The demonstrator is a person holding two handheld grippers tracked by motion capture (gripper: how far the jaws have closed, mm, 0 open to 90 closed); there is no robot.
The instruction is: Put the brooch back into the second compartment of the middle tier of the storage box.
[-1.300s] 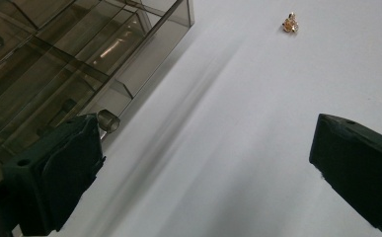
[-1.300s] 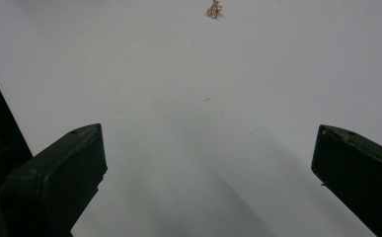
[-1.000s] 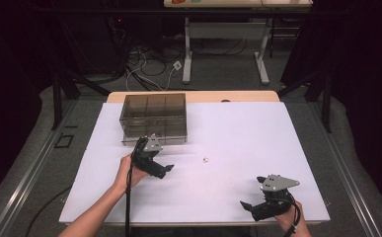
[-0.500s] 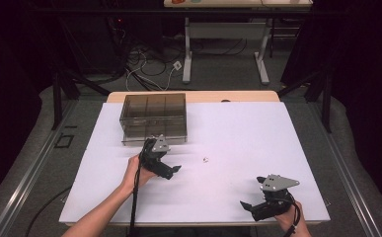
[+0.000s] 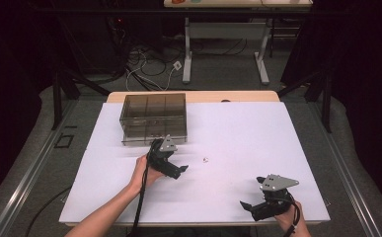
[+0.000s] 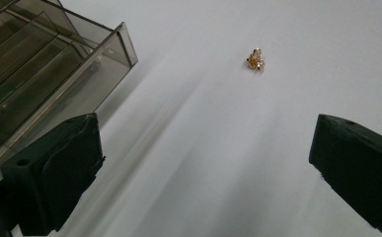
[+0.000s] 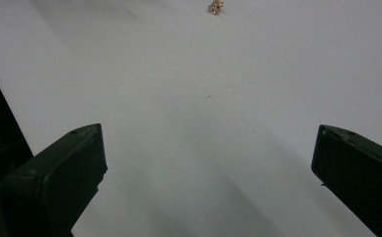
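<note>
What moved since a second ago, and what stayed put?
The left gripper slid to the right across the white table, toward the tiny gold trinket, with its jaws open and nothing held. The right gripper stayed at the near edge, open too. The trinket and the smoky divided box did not move.

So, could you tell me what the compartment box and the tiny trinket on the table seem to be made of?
The compartment box looks like smoky translucent plastic, since its dividers show through glossy walls. The trinket looks like gold-toned metal holding an amber stone, judging by its glints; too small to be sure.
</note>
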